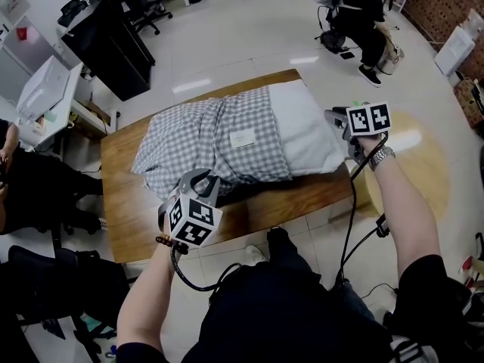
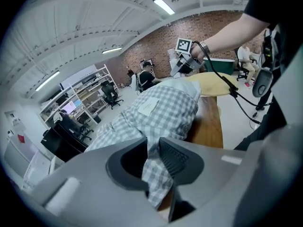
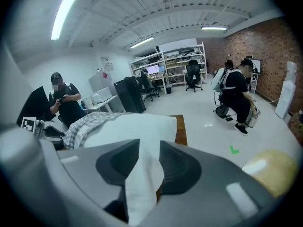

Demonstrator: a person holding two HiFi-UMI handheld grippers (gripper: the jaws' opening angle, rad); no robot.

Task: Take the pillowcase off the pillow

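Left arm: the forearm comes up from the bottom left, wrist bent, and tips its tool forward and down at the near edge of the bedding.
Left hand-held gripper (image 1: 198,178): the jaws stand a narrow way apart. A fold of checked cloth hangs through the gap (image 2: 152,150), and I would say it lies loose there, not pinched.
Right arm: it is stretched out further, to the right, elbow nearly straight, a watch on the wrist, and the tool slopes down toward the bare end.
Right hand-held gripper (image 1: 333,117): the jaws are partly open, a little wider than the other pair. A flap of white cloth from the pillow's corner sits between them (image 3: 149,160), draped against one jaw and not squeezed.
Worktop (image 1: 302,195): brown wood, and the bedding lies across its middle.
Pillowcase (image 1: 204,138): grey and white check, rumpled and bunched toward the left end, with a small white label (image 1: 242,138) facing up.
Pillow (image 1: 306,127): white, its right end out of the case and the rest still inside.
Progress: by my reckoning, started but well short. Roughly a third of the pillow shows, and the case has still to be drawn off the covered part.
Beyond: a crouching person (image 1: 363,21) on the pale floor, well apart from the worktop.
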